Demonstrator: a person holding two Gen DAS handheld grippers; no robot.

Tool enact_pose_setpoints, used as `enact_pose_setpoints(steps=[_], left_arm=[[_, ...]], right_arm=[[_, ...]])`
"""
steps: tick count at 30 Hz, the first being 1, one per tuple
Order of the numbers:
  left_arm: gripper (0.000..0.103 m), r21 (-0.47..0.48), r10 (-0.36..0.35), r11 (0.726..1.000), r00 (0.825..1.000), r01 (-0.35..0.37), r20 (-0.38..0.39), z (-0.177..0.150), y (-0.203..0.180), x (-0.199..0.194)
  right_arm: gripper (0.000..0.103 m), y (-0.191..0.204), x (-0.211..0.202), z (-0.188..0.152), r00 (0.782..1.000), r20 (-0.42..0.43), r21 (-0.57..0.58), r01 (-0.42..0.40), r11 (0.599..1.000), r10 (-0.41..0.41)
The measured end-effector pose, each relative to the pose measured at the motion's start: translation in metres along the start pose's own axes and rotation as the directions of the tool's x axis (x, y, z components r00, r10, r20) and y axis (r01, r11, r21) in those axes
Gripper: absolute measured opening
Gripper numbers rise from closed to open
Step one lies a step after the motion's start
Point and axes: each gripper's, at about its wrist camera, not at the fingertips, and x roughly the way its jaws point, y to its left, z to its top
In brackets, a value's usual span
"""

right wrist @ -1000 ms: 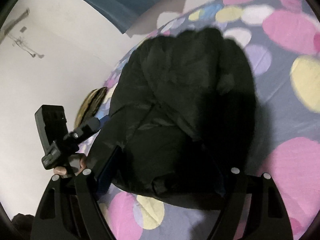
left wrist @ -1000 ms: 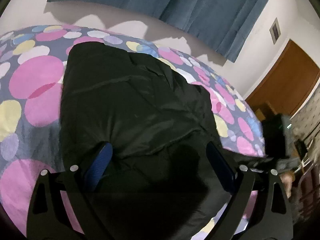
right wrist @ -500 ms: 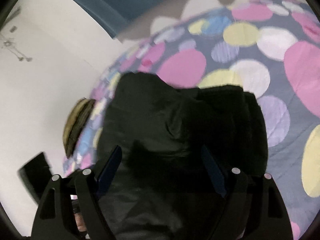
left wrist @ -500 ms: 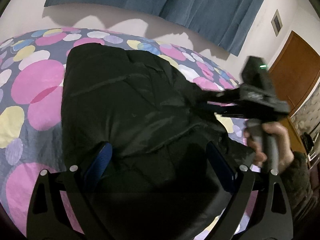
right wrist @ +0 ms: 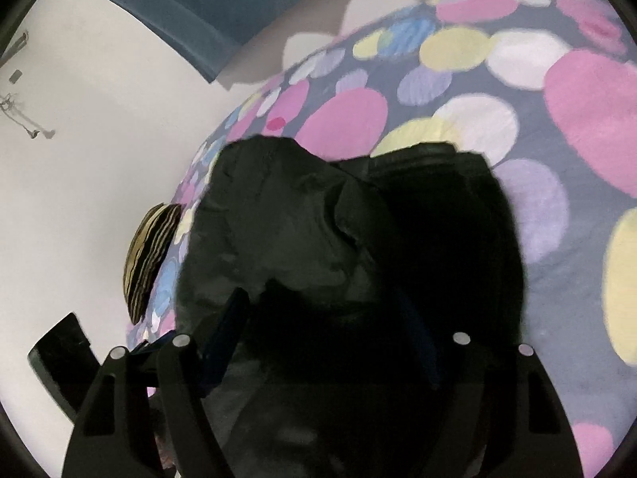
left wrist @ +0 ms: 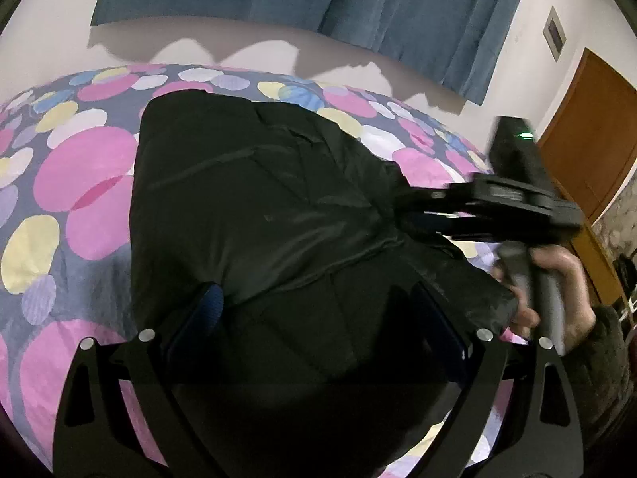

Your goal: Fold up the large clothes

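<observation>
A large black padded jacket lies folded on a bed with a dotted cover. My left gripper hovers over the jacket's near end, jaws wide apart, blue pads showing, nothing between them. My right gripper is low over the jacket, jaws wide apart, with dark cloth bunched under them. In the left wrist view the right gripper reaches in from the right with its tips at the jacket's right edge, held by a hand.
Blue curtains hang on the far wall. A brown wooden door stands at the right. A striped cushion lies at the bed's far edge. The left gripper's body shows at lower left in the right wrist view.
The right gripper has swung in from the side over the jacket's right edge and dropped lower onto it. The left gripper has barely moved.
</observation>
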Motion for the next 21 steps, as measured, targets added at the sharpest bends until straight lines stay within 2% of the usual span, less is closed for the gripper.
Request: enact_pose_setpoints(steps=[3,6,8,11,14,21], left_arm=[[0.094,-0.01,-0.013,1.0,1.0,0.013,0.003,-0.001,0.002,-0.002],[0.094,-0.01,-0.01,1.0,1.0,0.01,0.002,-0.001,0.002,-0.002],[0.094,-0.012,-0.011,1.0,1.0,0.011,0.001,-0.001,0.002,-0.001],[0.094,-0.019,-0.022,1.0,1.0,0.022,0.002,-0.001,0.002,-0.001],[0.094,-0.025,-0.034,0.999,0.999,0.034,0.0,0.0,0.004,0.002],[0.094,-0.01,-0.02,1.0,1.0,0.02,0.008,-0.001,0.003,0.004]], right_arm=[[0.074,0.016,-0.024,-0.016,0.998,0.028,-0.032,-0.06,0.998,0.061],[0.075,0.031,-0.039,-0.04,0.995,0.009,-0.077,-0.1,0.992,0.101],[0.075,0.029,-0.038,-0.054,0.995,-0.025,-0.069,-0.095,0.993,0.093],[0.074,0.008,-0.023,-0.067,0.998,-0.057,-0.041,0.009,0.999,-0.011],[0.075,-0.013,-0.006,-0.075,0.996,-0.073,0.024,-0.054,0.998,0.056],[0.074,-0.016,-0.011,-0.079,0.996,-0.039,0.011,-0.083,0.996,0.083]])
